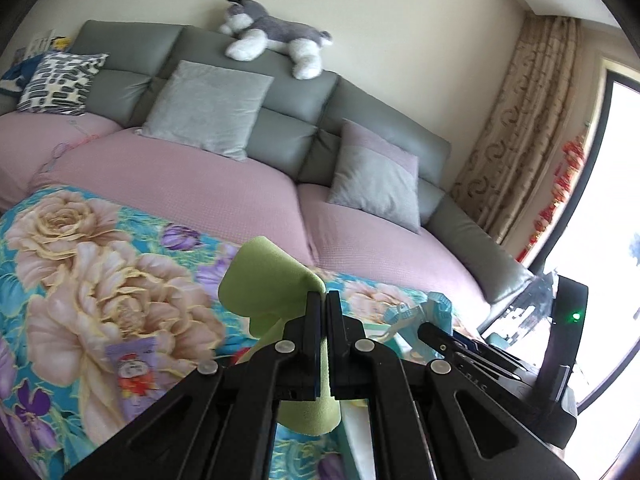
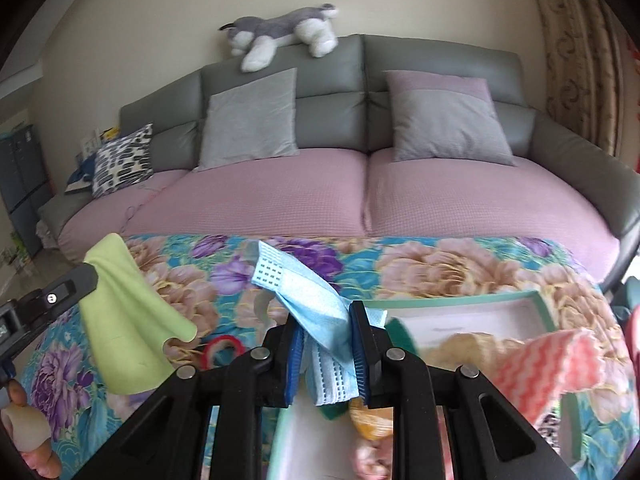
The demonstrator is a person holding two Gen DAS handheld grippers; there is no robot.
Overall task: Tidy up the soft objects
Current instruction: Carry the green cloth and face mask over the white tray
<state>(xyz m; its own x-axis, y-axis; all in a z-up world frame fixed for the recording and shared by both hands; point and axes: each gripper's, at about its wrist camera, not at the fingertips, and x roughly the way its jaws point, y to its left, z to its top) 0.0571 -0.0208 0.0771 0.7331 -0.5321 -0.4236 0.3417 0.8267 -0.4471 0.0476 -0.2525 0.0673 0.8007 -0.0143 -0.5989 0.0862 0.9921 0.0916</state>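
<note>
My left gripper (image 1: 323, 300) is shut on a light green cloth (image 1: 264, 280), which hangs lifted above the floral-covered table (image 1: 100, 280). In the right wrist view the same green cloth (image 2: 128, 328) dangles from the left gripper (image 2: 86, 278) at the left edge. My right gripper (image 2: 324, 320) is shut on a light blue face mask (image 2: 304, 292), also lifted. The mask (image 1: 424, 312) and the right gripper (image 1: 430, 330) show at the right of the left wrist view. A green-rimmed tray (image 2: 460, 300) lies below to the right, holding a pink zigzag cloth (image 2: 544, 364).
Beyond the table stands a grey sofa (image 2: 440, 60) with pink seat covers, grey cushions (image 2: 248, 116), a patterned cushion (image 2: 124, 158) and a plush husky (image 2: 280, 30) on its back. A red tape ring (image 2: 222, 346) and a small purple packet (image 1: 134, 364) lie on the table. A curtain (image 1: 520, 128) hangs at right.
</note>
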